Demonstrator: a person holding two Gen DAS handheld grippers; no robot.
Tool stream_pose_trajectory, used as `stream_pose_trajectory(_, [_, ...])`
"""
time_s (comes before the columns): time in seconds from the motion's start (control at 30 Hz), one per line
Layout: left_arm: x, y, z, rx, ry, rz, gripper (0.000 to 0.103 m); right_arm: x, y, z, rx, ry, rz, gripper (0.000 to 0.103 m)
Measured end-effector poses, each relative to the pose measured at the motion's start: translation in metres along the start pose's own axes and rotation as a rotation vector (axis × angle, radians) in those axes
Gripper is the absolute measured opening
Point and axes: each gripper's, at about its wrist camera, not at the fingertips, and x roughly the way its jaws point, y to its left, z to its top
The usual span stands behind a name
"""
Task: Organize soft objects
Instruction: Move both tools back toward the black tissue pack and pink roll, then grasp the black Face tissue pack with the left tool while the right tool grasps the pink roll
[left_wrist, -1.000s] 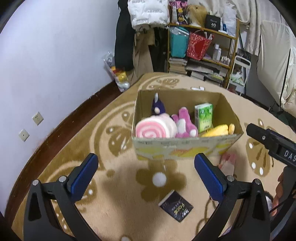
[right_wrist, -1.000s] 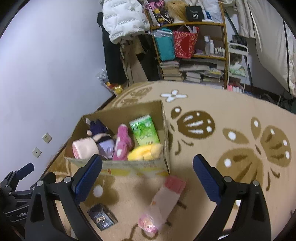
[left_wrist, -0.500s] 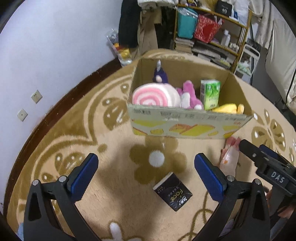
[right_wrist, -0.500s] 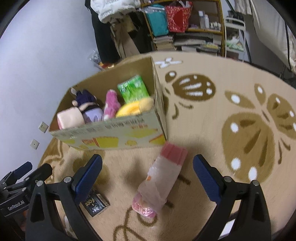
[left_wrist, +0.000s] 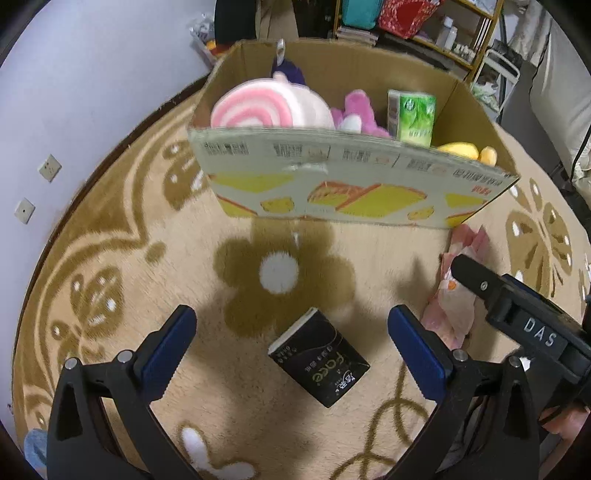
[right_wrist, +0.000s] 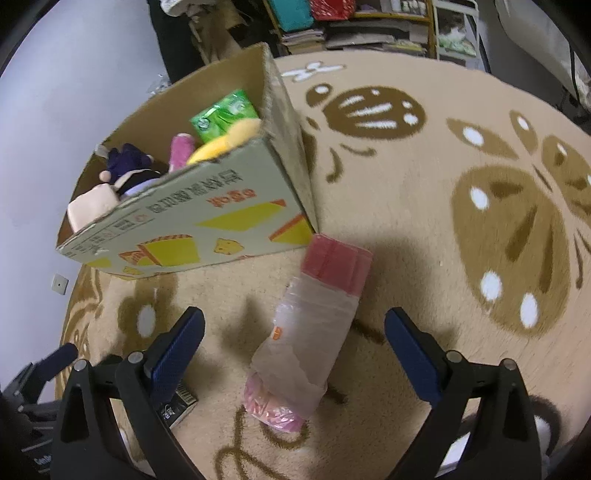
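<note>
Cardboard box (left_wrist: 347, 192) is seen on carpet (left_wrist: 122, 236); left gripper (left_wrist: 291, 343) over black packet (left_wrist: 319, 361), right gripper (right_wrist: 293, 343) over pink pack (right_wrist: 314, 325), both jaws apart.

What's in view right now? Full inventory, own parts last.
cardboard box: 1, brown with yellow print, on rug
swirl plush: 1, pink-white, box left
purple plush: 1, box back left
pink plush: 1, box middle
green pack: 1, box right
yellow plush: 1, box right corner
black pack: 1, rug, between left tongs
pink bag roll: 1, rug, between right tongs
rug: 1, beige-brown
left tongs: open
right tongs: open
</note>
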Motion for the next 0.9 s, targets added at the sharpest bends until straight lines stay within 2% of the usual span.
stream_pose_trajectory(0.1, [0.009, -0.002, -0.001, 0.006, 0.031, 0.007, 0.102, 0.005, -0.002, 0.001, 0.012, 0.018, -0.003, 0.094])
stream_pose_trajectory(0.23, [0.023, -0.005, -0.004, 0.014, 0.085, 0.004, 0.101, 0.013, -0.003, 0.0, 0.01, 0.049, -0.008, 0.079])
stream_pose_trajectory(0.4, [0.038, -0.004, -0.006, 0.009, 0.156, -0.009, 0.095, 0.025, -0.003, -0.003, 0.012, 0.084, -0.018, 0.077])
stream_pose_trajectory(0.57, [0.047, -0.01, -0.014, 0.039, 0.196, -0.004, 0.093, 0.029, -0.002, -0.003, 0.011, 0.086, -0.017, 0.078])
stream_pose_trajectory(0.7, [0.059, -0.017, -0.018, 0.053, 0.24, -0.008, 0.08, 0.031, 0.0, -0.005, 0.005, 0.087, -0.031, 0.078])
stream_pose_trajectory(0.83, [0.064, -0.023, -0.02, 0.089, 0.236, 0.041, 0.071, 0.035, 0.007, -0.009, -0.012, 0.089, -0.044, 0.077])
stream_pose_trajectory(0.9, [0.064, -0.025, -0.02, 0.091, 0.23, 0.043, 0.061, 0.036, 0.011, -0.011, -0.02, 0.091, -0.048, 0.076])
